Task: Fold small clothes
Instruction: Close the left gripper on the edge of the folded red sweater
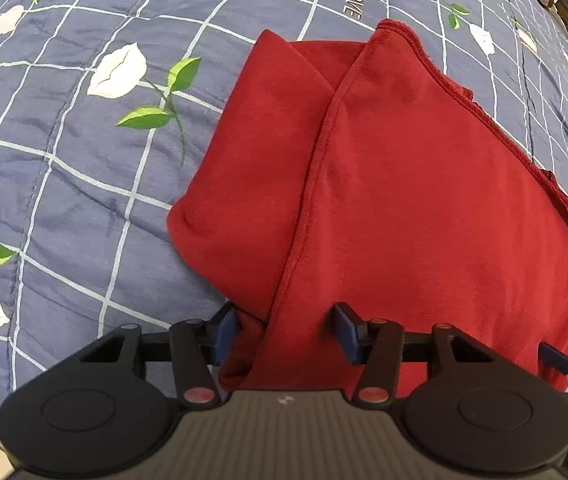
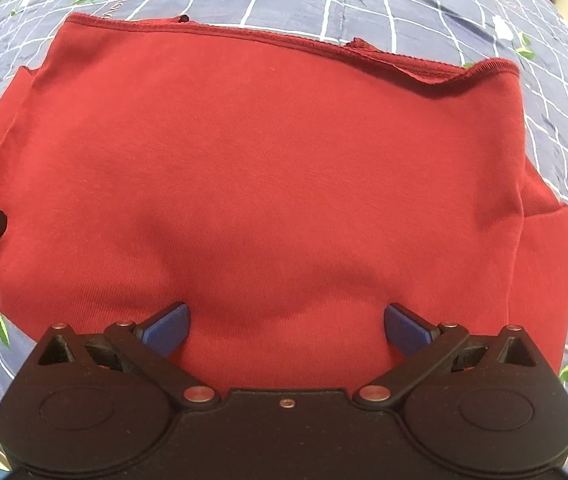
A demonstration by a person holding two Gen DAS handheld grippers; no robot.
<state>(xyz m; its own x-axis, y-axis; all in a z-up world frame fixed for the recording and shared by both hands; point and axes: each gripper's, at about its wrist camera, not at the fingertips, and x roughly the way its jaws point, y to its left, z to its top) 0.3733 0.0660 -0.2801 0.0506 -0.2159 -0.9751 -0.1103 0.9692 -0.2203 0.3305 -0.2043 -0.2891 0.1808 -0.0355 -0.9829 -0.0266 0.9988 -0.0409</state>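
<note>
Red garment (image 2: 276,160) lies partly folded on the bed quilt (image 1: 64,168), one side flap turned in over the body. Soft knit, light and limp by the look; likely to sag and drag, so best pinched at the near edge or corners, through both layers.

Left hand-held gripper (image 1: 286,332): jaws apart, straddling the near edge at the flap seam, gripping nothing.

Right hand-held gripper (image 2: 286,328): jaws wide, over the near edge, empty.
</note>
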